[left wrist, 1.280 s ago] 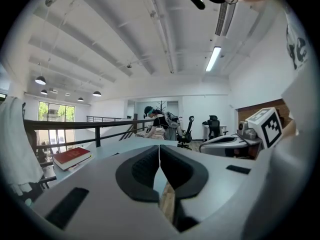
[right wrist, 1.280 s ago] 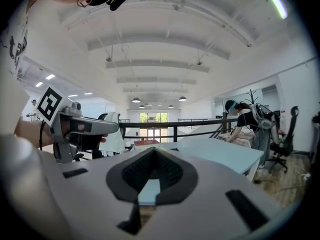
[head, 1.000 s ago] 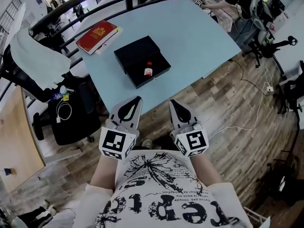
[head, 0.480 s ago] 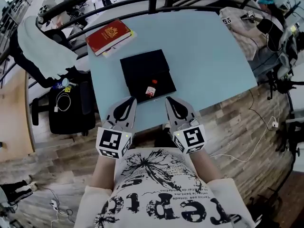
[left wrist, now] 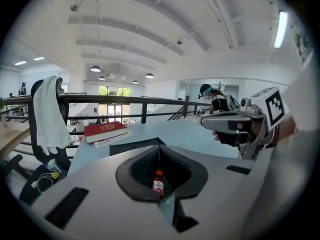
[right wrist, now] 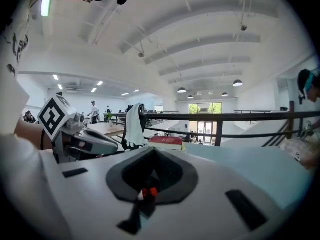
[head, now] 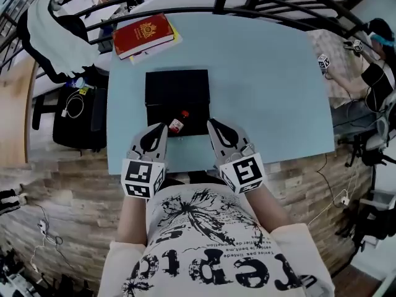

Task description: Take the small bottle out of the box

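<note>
Nothing lifted yet: the small red-capped bottle point(head: 179, 122) lies in the flat black box point(head: 176, 91). Our left gripper point(head: 161, 129) and right gripper point(head: 214, 125) hover at the box's near edge, both closed and empty.

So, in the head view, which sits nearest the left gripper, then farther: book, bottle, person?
1. Bottle, in the box just ahead of the left gripper.
2. Book, at the table's far left corner.
3. Person, beyond the far right corner.

The bottle point(head: 178, 122) is lying at the box's point(head: 176, 88) 6 o'clock edge. The left gripper point(head: 157, 131) is hovering at the bottle's 8 o'clock, the right gripper point(head: 215, 127) at 4 o'clock.
</note>
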`<state>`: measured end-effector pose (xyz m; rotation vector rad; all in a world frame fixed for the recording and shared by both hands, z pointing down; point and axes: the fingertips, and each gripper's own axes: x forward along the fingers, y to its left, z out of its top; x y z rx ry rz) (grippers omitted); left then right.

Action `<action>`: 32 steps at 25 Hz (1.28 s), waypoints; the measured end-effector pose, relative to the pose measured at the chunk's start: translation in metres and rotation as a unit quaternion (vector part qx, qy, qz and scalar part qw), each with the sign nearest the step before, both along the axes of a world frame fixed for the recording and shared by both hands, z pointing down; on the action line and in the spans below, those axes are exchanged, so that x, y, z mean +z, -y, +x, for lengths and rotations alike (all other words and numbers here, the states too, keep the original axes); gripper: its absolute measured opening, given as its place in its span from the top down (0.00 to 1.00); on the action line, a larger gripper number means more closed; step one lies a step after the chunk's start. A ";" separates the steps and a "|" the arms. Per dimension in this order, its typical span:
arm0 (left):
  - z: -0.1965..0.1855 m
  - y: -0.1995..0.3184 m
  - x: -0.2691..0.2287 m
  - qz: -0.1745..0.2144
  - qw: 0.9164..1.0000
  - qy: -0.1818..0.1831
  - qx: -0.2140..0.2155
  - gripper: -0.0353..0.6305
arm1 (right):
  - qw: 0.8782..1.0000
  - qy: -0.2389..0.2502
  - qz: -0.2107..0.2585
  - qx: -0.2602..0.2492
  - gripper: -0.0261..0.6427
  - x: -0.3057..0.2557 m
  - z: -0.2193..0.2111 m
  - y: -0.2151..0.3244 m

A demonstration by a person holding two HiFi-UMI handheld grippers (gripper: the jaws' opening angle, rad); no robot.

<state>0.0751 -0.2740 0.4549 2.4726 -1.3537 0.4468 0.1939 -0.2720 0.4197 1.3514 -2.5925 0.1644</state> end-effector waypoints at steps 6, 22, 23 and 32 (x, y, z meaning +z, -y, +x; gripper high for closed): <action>0.018 0.010 0.046 -0.074 0.996 0.039 -0.017 0.91 | 0.999 0.011 -0.025 -0.020 0.94 0.019 0.015 0.020; 0.033 0.034 0.163 -0.260 0.955 0.104 0.101 0.58 | 0.999 0.005 -0.053 -0.003 0.94 0.039 0.007 0.053; 0.034 0.034 0.168 -0.272 0.951 0.102 0.108 0.56 | 0.999 0.005 -0.054 -0.001 0.94 0.039 0.007 0.054; 0.041 0.043 0.205 -0.308 0.925 0.166 0.149 0.55 | 0.998 0.005 -0.058 0.021 0.94 0.043 0.014 0.058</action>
